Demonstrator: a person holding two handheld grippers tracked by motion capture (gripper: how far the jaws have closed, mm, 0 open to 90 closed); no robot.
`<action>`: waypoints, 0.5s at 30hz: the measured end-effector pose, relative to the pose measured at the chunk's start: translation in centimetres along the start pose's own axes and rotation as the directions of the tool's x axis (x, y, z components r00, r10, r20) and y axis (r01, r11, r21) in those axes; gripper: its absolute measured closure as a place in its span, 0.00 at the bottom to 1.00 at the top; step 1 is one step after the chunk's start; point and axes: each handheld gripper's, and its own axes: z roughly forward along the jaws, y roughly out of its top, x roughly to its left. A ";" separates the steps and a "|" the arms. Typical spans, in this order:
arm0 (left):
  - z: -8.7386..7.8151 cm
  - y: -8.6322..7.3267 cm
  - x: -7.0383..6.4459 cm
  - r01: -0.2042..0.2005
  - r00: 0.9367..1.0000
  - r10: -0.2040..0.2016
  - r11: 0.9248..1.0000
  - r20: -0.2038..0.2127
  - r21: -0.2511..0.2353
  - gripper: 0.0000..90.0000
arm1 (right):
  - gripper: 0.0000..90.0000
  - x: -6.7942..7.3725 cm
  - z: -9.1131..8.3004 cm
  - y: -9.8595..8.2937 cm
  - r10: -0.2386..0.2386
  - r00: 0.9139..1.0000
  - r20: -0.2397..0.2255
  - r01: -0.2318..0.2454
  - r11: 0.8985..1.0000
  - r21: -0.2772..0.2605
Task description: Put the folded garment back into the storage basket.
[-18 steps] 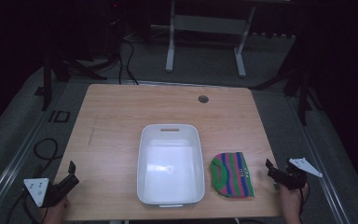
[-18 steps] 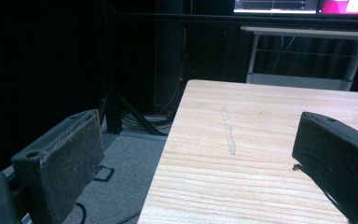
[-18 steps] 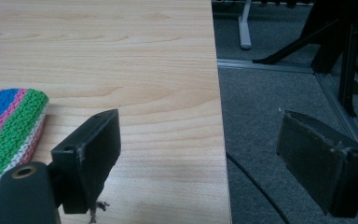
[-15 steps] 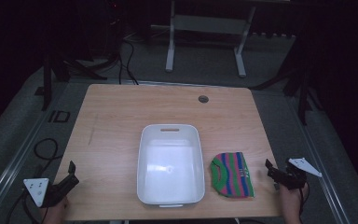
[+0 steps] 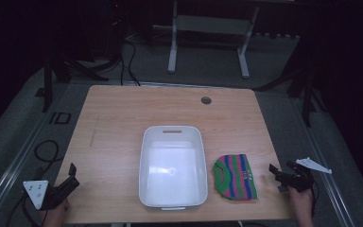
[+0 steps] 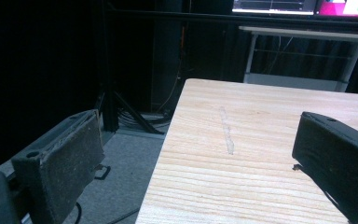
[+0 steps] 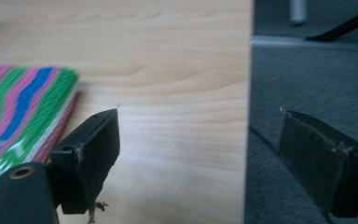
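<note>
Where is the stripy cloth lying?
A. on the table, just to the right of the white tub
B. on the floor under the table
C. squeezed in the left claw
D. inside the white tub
A. In the high view the stripy cloth lies flat on the table, right beside the white tub on its right side, and the right claw is near it, open and not holding it.
</note>
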 end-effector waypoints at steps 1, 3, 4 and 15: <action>0.0 0.0 0.0 0.001 1.000 -0.001 1.000 0.002 0.001 0.02 | 0.14 -0.1 0.0 0.1 -0.018 1.000 -0.016 0.019 1.000 0.009; 0.0 0.0 0.1 0.004 1.000 -0.004 1.000 0.004 0.005 0.02 | 0.15 -0.1 -0.1 0.2 -0.057 0.997 -0.051 0.058 0.998 0.026; 0.0 0.0 0.1 0.004 1.000 -0.004 1.000 0.005 0.005 0.02 | 0.15 -0.1 -0.2 0.3 -0.072 0.995 -0.069 0.075 0.997 0.038; 0.0 0.0 0.1 0.005 1.000 -0.005 1.000 0.011 0.008 0.02 | 0.16 0.4 -0.3 0.7 -0.223 0.928 -0.299 0.265 0.958 0.108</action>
